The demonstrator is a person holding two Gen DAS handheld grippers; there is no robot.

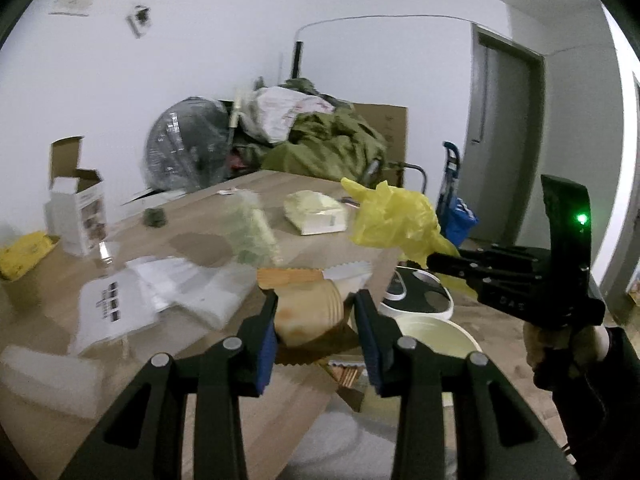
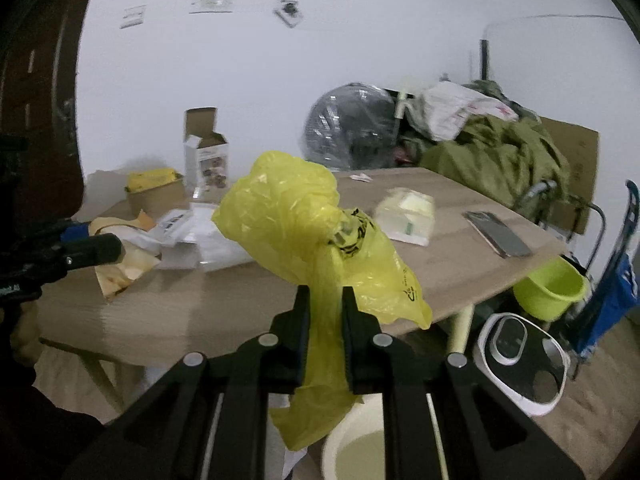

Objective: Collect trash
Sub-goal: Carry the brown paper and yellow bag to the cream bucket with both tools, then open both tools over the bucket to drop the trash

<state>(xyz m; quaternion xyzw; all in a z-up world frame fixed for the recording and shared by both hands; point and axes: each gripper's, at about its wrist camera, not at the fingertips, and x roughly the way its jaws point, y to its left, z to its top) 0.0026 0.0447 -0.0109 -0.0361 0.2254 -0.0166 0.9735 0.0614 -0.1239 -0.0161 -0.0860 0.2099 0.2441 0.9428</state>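
A wooden table (image 2: 460,276) holds lots of things. On it sit an open white box (image 2: 206,158), a small cardboard box (image 2: 154,196) with something yellow inside, white plastic bags (image 1: 160,292), a pale yellow packet (image 2: 408,216) and a dark phone (image 2: 496,234). The floor (image 2: 592,412) beside the table holds a lime green tub (image 2: 548,288), a white scale (image 2: 520,364) and a cream bucket (image 1: 436,338).

Bag (image 2: 304,232) in right gripper (image 2: 324,300): yellow, black print. Left gripper (image 1: 316,308): black, blue pads, clamping tan paper packet (image 1: 308,312), possibly stained. Beyond: pale wood table (image 2: 440,272), lime-green tub (image 2: 548,288), olive cloth (image 1: 332,148).
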